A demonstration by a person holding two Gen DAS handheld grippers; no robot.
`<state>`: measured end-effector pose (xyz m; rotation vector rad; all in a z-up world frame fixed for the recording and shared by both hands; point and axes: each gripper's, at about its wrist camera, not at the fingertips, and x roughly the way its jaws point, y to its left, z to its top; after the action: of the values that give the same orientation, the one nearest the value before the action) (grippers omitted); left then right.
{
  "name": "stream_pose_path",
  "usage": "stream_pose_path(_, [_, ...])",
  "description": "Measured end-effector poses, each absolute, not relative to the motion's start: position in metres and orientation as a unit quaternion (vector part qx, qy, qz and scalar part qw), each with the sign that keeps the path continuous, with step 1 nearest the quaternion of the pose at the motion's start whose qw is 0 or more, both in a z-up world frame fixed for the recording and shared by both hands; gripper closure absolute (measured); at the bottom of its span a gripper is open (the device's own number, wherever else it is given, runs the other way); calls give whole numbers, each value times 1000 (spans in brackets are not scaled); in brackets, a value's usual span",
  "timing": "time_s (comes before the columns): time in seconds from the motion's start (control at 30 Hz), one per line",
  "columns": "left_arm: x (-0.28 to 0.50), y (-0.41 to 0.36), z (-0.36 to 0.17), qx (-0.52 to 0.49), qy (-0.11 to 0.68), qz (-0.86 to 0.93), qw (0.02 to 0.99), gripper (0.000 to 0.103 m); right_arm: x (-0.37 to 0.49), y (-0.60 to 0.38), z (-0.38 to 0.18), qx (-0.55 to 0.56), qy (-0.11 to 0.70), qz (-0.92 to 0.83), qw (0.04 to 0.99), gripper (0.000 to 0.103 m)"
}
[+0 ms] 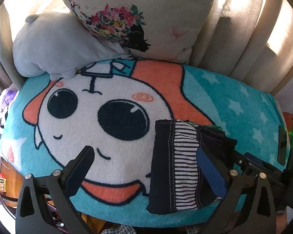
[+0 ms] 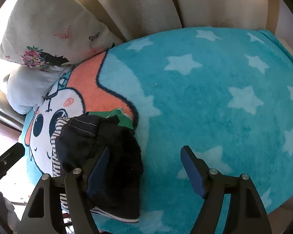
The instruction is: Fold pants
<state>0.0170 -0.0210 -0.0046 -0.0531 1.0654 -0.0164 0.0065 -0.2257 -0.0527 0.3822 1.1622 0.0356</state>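
Both my claws, left claw point(image 1: 144, 169) and right claw point(image 2: 144, 168), are spread wide over folded dark pants point(image 1: 175, 165) (striped lining showing) lying on a turquoise cartoon blanket point(image 2: 214, 101).

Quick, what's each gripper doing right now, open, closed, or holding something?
Left gripper: open, holding nothing.
Right gripper: open, holding nothing; the pants lie by its left finger.

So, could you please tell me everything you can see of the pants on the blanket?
The pants are small, of dark navy cloth with pale stitched seams and a striped navy-and-white lining panel. They lie in a compact folded bundle on the turquoise cartoon blanket, by the printed face. Something green shows at their far edge. In the right wrist view the bundle looks rumpled. Both the left gripper and right gripper are open, each with one pad over or beside the cloth; contact is unclear.
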Motion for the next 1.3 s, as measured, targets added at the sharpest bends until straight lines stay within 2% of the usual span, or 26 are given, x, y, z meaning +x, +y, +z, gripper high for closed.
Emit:
stream_pose_path(0.67, [21, -17, -30, -51, 544, -14, 837, 0, 1, -227, -58, 195, 554, 25, 809, 18])
stream_pose_path(1.03, [24, 5, -59, -159, 559, -64, 811, 0, -3, -228, -65, 210, 563, 68, 797, 16])
stream_pose_path(1.3, [47, 1, -92, -193, 588, -137, 773, 0, 13, -223, -66, 218, 561, 113, 791, 15])
